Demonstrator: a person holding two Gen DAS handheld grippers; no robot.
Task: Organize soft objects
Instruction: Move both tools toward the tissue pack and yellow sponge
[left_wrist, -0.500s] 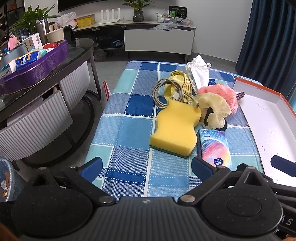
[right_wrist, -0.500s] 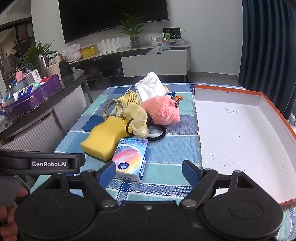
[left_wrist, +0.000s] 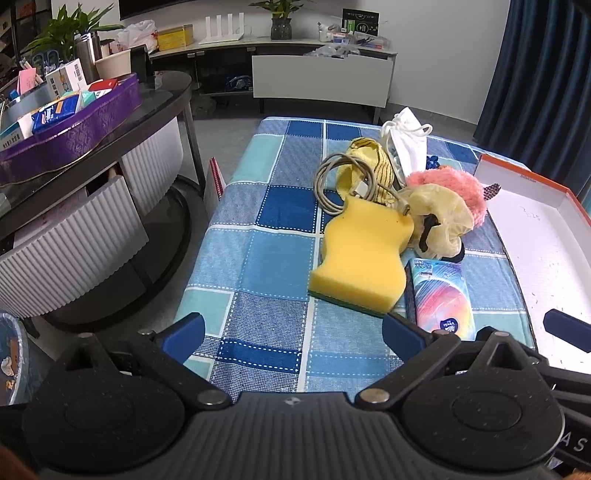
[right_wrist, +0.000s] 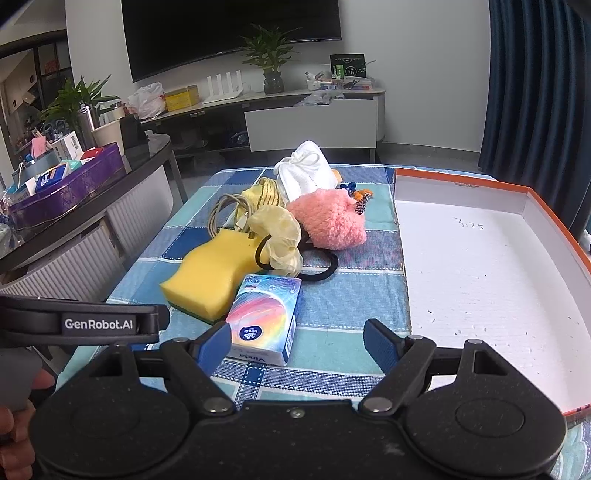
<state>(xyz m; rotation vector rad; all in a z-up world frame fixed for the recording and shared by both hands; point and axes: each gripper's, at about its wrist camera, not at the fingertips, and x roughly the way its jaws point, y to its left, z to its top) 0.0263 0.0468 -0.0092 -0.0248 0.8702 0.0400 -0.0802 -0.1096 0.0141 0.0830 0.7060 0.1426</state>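
Observation:
A yellow sponge (left_wrist: 364, 254) (right_wrist: 210, 273), a pale yellow scrunchie (left_wrist: 439, 218) (right_wrist: 279, 236), a pink fluffy toy (left_wrist: 448, 184) (right_wrist: 328, 221), a white drawstring bag (left_wrist: 404, 142) (right_wrist: 306, 175), a yellow striped cloth (left_wrist: 369, 162), a coiled cable (left_wrist: 332, 184) and a rainbow tissue pack (left_wrist: 441, 297) (right_wrist: 264, 319) lie piled on the blue checked cloth (left_wrist: 273, 236). My left gripper (left_wrist: 293, 332) is open and empty, near the sponge's front edge. My right gripper (right_wrist: 297, 341) is open and empty, with its left finger beside the tissue pack.
A white box lid with an orange rim (right_wrist: 487, 266) (left_wrist: 535, 236) lies to the right of the pile. A round dark table with a purple tray (left_wrist: 70, 125) stands to the left. A black hair tie (right_wrist: 321, 269) lies under the scrunchie.
Both grippers have shifted slightly forward toward the pile. Nothing on the cloth has moved.

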